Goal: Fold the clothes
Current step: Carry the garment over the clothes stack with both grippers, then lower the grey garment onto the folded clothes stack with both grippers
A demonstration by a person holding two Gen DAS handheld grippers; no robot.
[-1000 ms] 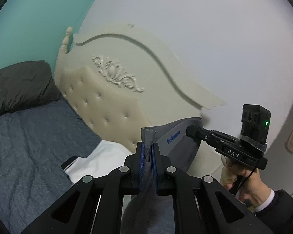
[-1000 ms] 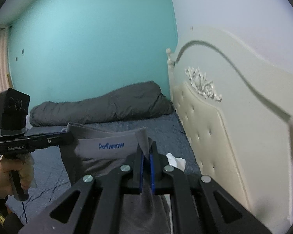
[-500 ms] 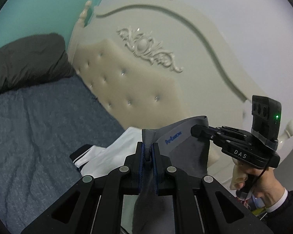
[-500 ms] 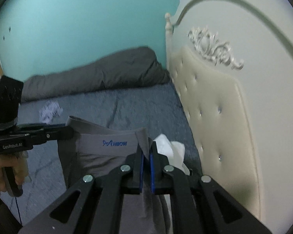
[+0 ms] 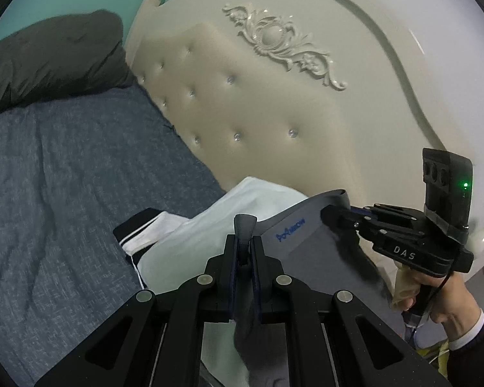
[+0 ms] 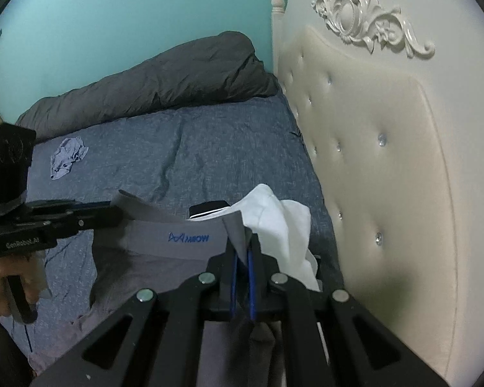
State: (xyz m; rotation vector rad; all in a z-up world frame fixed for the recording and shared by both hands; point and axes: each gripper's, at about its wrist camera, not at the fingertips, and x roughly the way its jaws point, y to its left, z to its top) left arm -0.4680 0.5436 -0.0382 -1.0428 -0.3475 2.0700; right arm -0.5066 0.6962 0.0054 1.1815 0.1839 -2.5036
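Here the left gripper (image 5: 243,251) and right gripper (image 6: 242,251) each pinch one end of the waistband of grey shorts (image 6: 190,242), stretched taut between them above the bed (image 6: 209,148). The cloth looks light, soft and limp, so corner holds suit. A white shirt (image 5: 209,225) lies just beyond.

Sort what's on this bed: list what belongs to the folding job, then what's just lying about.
Part of the job:
- grey garment, stretched by its waistband
- left gripper, shut on one end
- right gripper, shut on the other
- white garment, probably next

Lying about:
- dark duvet
- small crumpled blue cloth
- headboard
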